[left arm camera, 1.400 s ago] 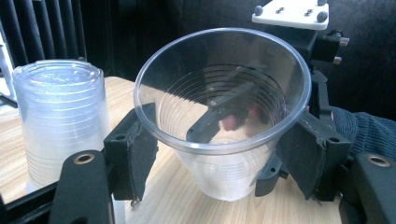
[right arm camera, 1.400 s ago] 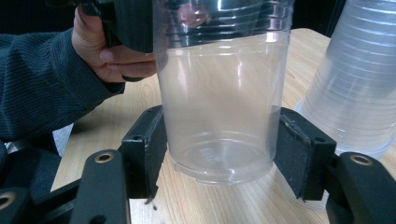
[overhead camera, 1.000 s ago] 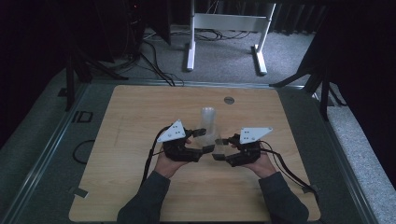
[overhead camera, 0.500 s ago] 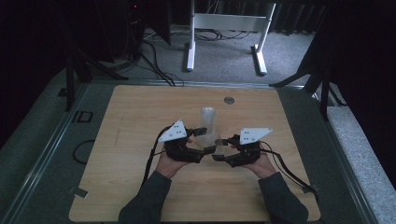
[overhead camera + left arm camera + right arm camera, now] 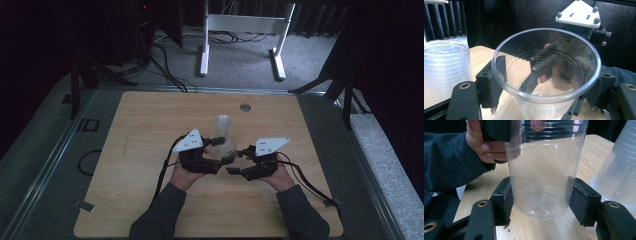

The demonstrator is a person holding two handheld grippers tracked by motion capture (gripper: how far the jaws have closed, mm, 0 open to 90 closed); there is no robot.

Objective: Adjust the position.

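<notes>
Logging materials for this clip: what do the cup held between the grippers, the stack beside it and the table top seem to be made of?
The clear ribbed cup looks like thin glossy plastic: see-through, ringed wall, rolled rim. The upside-down stack of clear cups seems the same, cloudier where walls overlap. The light wooden table top shows matt wood grain, possibly laminate.

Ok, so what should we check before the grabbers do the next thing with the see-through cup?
1. Right fingers clamped on the lower part of the cup: ok.
2. Left fingers gripping near the rim: cannot tell; they have just been closing, with the cup between them.
3. Cup upright: ok.
4. Cup empty: ok.
5. Stack of cups standing apart from it: ok.
</notes>
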